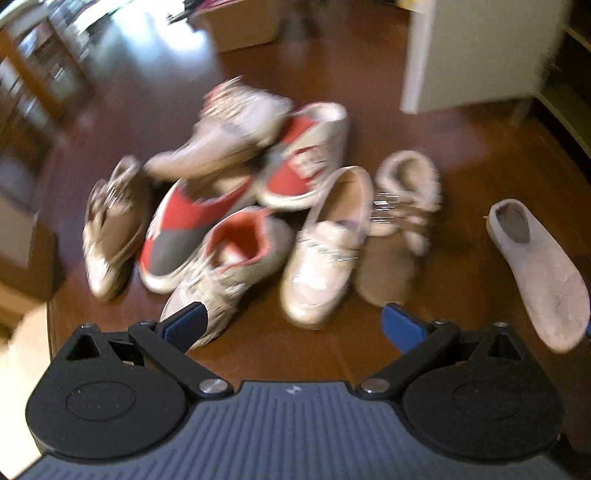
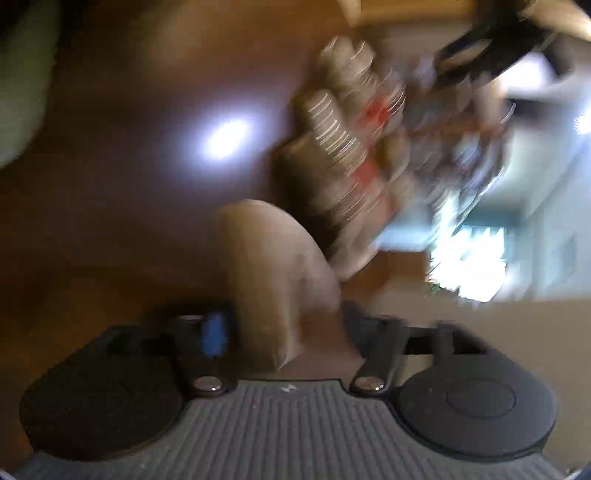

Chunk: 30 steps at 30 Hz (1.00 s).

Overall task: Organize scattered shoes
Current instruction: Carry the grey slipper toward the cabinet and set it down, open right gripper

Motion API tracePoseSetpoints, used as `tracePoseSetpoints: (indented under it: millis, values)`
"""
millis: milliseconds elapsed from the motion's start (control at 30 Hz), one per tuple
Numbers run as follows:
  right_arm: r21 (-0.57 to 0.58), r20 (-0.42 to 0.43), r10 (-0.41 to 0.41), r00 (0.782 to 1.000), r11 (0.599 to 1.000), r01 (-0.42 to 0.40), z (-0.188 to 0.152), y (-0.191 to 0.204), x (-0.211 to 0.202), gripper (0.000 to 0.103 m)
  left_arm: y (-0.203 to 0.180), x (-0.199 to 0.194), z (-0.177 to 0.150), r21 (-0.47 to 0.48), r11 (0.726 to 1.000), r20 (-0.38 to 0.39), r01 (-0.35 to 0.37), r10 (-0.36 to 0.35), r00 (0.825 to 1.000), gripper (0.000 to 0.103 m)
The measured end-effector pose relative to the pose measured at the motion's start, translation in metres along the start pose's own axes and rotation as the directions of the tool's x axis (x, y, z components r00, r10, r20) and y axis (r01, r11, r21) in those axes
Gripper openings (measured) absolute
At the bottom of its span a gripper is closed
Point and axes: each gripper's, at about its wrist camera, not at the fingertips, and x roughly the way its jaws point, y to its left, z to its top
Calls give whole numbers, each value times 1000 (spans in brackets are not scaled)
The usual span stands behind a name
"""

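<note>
A cardboard box (image 1: pixel 243 26) and a white door panel (image 1: pixel 476 55) stand on the brown floor (image 1: pixel 461 258) beyond a heap of seven shoes (image 1: pixel 236 206), toes pointing every way. One grey slipper (image 1: pixel 539 273) lies apart at the heap's right, long axis running toward the camera. The left gripper (image 1: pixel 291 325) hovers with fingers wide and empty. In the blurred right wrist view, the right gripper (image 2: pixel 284 332) has a tan shoe (image 2: pixel 277 273) between its fingers; whether they press it cannot be told.

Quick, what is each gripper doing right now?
Left gripper: open, holding nothing.
Right gripper: a grey slipper sits between its fingers; too blurred to tell whether gripped.
</note>
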Motion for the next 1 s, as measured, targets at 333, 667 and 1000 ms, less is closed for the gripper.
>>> tracePoseSetpoints:
  millis: [333,667,1000]
  values:
    - [862,-478,316,820,345,371,-34,-16,-13,83,-143,-29,31,378,926,79,-13,-18,997,102]
    - [956,-100,331,938,-231,183,-35,-41,13,91,-175,9,18,336,940,-34,61,-53,998,102]
    - [977,-130,424,896,-98,188,-59,-37,69,24,-164,24,23,300,952,-55,55,-40,998,102]
